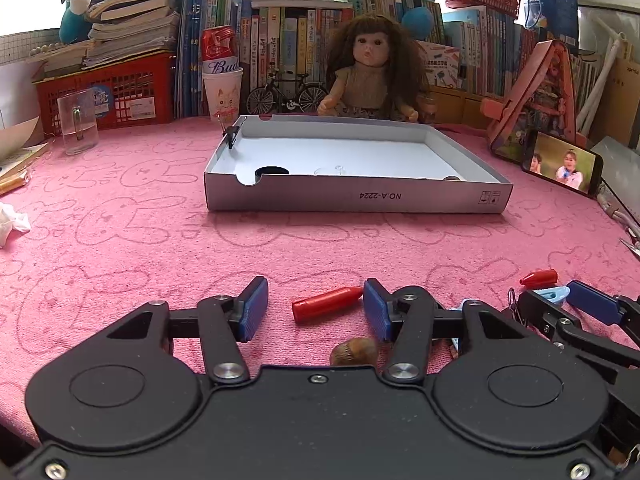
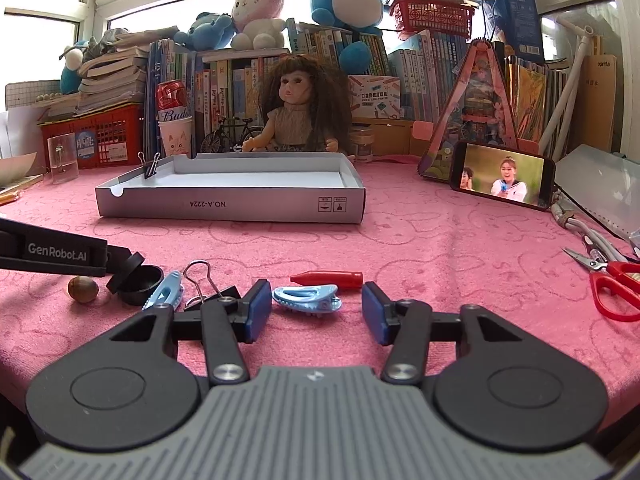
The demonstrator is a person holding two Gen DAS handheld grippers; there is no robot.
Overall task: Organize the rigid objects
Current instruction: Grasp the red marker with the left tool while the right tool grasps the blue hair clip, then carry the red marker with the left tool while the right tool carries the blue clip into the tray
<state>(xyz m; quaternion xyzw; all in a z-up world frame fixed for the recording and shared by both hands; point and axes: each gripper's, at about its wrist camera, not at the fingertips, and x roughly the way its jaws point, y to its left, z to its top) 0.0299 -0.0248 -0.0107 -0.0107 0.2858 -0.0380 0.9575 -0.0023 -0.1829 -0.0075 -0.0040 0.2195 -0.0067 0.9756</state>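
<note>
**Loose Fingers Over Small Clutter**

While both grippers' fingers stood released, the left gripper [image 1: 316,308] bracketed a red cap [image 1: 326,304] and the right gripper [image 2: 316,308] a blue hair clip [image 2: 306,298]. Closing off-centre could flick either away, short of the box [image 2: 230,204] on the desk [image 2: 440,248].

In your left wrist view, the gripper body hides the lower part of the brown nut [image 1: 354,353]. The box [image 1: 352,196] front wall hides most of its contents. In your right wrist view, the frame edge cuts off the red scissors [image 2: 616,292].
</note>
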